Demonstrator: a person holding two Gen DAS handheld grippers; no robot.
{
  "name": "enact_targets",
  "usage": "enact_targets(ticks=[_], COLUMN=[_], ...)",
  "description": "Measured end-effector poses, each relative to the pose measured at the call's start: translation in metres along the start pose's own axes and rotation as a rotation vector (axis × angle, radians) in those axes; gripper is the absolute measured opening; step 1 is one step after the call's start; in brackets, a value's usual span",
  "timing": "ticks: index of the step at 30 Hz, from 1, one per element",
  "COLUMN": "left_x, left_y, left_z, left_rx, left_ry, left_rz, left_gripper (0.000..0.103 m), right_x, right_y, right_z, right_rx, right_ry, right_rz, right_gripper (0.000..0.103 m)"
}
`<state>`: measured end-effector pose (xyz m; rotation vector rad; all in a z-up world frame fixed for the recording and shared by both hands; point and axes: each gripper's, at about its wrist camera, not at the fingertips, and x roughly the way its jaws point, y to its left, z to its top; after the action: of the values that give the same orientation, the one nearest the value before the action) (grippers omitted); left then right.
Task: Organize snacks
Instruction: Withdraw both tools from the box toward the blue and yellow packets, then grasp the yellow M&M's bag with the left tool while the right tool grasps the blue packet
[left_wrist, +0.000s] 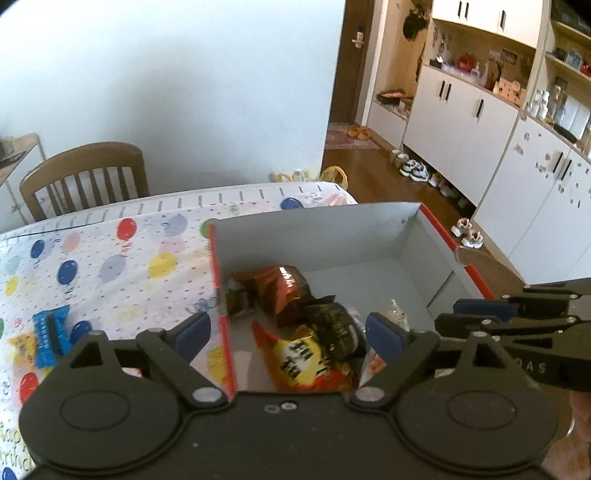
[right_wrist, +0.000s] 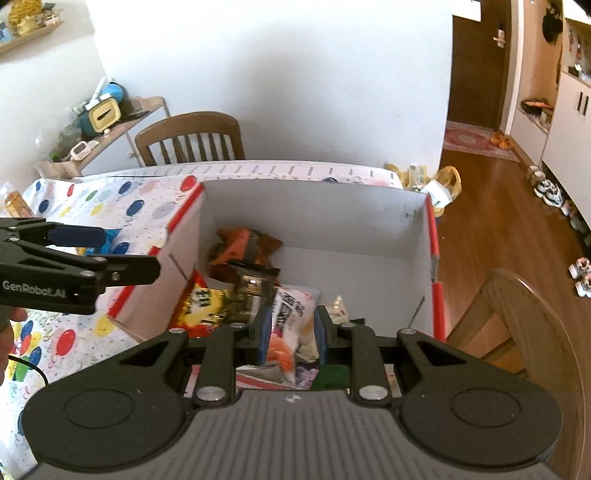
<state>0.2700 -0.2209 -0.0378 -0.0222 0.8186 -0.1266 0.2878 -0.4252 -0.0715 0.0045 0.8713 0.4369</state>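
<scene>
Wooden chair (left_wrist: 86, 173) behind worktop (left_wrist: 110, 236), against white wall. Shoes (left_wrist: 417, 170) on floor right of chair, along white cabinets (left_wrist: 461, 118). Shelf (right_wrist: 110, 127) left of chair.

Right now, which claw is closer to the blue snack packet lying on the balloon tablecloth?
Left. The left claw straddles the box's red-edged wall, just beside the blue snack packet. The right claw is farther away, over the box's inside.
</scene>
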Motion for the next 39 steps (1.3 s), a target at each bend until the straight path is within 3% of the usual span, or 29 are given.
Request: enact_targets(ticks=[6, 10, 14, 17, 20, 24, 39], left_x=[-0.025, -0.042, -0.056, -0.067, -0.078, -0.085, -0.071], left_y=[0.033, 0.060, 0.092, 0.118, 0.142, 0.175, 0.274], left_z=[-0.012, -0.025, -0.039, -0.048, -0.055, -0.064, -0.072], left_rx=[-0.045, -0.075, -0.107, -0.118, -0.129, -0.156, -0.217], left_ry=[-0.023, -0.038, -0.038, -0.048, -0.068, -0.071, -0.102], left_rz=[0.012, 0.049, 0.076, 0.103, 0.135, 0.158, 0.211], left_gripper=[0.092, 0.092, 0.093, 0.097, 0.102, 0.102, 0.102], right_x=[-0.009, -0.013, -0.010, -0.007, -0.002, 0.011, 0.082], right_y=[0.023, 0.046, 0.079, 0.104, 0.128, 0.161, 0.263], right_z=[0.003, 0.003, 0.005, 0.006, 0.007, 0.014, 0.053], right_rx=[0.007, 0.012, -0.023, -0.056, -0.057, -0.055, -0.064], right_ry=[-0.038, -0.055, -0.060, -0.069, -0.081, -0.066, -0.012], right_rz=[0.019, 0.045, 0.066, 0.081, 0.107, 0.154, 0.143], right_gripper=[0.024, 0.048, 0.053, 0.068, 0.074, 0.084, 0.086])
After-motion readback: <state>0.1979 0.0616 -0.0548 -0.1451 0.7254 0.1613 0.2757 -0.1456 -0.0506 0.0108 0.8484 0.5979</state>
